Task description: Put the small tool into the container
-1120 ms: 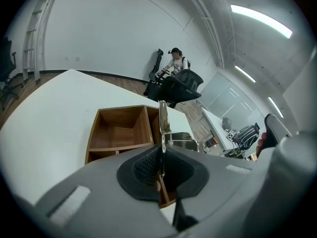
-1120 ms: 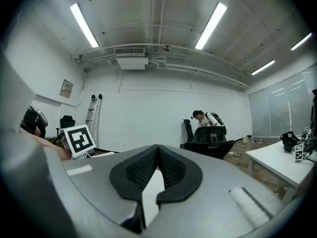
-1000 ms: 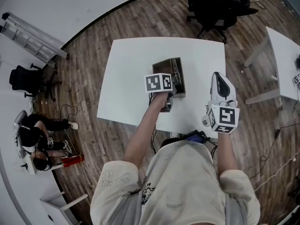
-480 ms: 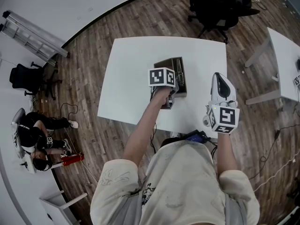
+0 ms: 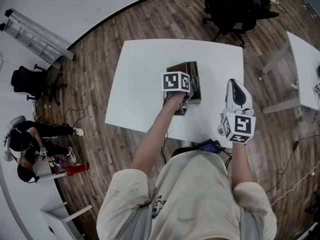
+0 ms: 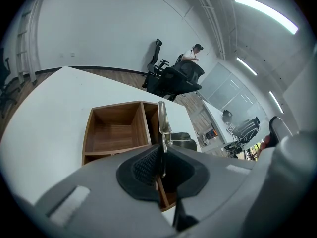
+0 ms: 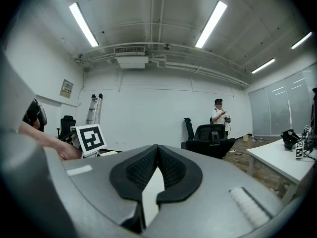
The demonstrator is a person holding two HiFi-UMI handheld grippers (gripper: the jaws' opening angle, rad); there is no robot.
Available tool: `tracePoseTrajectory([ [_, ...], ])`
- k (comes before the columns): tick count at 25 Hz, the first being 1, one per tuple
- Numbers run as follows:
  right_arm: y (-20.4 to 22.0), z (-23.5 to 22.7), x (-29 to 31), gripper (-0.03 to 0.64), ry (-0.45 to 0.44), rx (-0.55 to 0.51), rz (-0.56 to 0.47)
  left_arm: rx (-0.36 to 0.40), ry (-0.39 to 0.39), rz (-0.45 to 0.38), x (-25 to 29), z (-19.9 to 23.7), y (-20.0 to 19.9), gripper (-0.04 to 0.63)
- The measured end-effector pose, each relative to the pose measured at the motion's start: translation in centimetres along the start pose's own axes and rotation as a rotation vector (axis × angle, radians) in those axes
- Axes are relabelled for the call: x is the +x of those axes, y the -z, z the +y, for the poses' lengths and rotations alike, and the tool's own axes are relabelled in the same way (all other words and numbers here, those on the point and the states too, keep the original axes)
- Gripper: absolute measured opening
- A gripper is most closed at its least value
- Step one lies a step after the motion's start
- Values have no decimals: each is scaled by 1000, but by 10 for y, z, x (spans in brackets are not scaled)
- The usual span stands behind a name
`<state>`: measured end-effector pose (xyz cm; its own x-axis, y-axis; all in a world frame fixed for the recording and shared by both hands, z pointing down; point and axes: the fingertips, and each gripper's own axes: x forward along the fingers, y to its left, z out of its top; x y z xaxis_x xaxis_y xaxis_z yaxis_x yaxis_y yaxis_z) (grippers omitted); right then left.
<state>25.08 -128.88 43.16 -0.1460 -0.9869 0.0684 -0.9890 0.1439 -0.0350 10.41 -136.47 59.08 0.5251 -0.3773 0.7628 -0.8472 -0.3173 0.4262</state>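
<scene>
A brown wooden container (image 5: pixel 183 68) with open compartments stands on the white table (image 5: pixel 145 74). In the left gripper view its large compartment (image 6: pixel 116 128) lies just ahead of the jaws. My left gripper (image 5: pixel 186 87) hovers at the container's near edge. It (image 6: pixel 161 155) is shut on the small tool (image 6: pixel 162 120), a thin metal strip that sticks out of the pads over the narrow right-hand compartment. My right gripper (image 5: pixel 234 84) is held off to the right near the table's front edge. Its (image 7: pixel 157 152) pads meet with nothing between them.
A black office chair (image 5: pixel 235 6) stands beyond the table, and a second white table (image 5: pixel 305 59) is at the right. A person (image 5: pixel 30 149) sits on the wooden floor at the far left, near a ladder (image 5: pixel 37 36) by the wall.
My left gripper, with the tool, has shifted a little forward and to the right over the container. The right gripper has stayed put.
</scene>
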Motion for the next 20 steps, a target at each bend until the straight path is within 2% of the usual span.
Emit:
tracePoseTrajectory([
  [5,-4,3,1,6,-10,-4,-4,0,21,-8,-1,-4,-1,37],
  [10,-1,18,11,5,-14,-13,-4,6,19,-10,-2,10,-4,40],
  [20,0,10,4,5,-15,-17,-3,20,33,-25,4,-4,0,71],
])
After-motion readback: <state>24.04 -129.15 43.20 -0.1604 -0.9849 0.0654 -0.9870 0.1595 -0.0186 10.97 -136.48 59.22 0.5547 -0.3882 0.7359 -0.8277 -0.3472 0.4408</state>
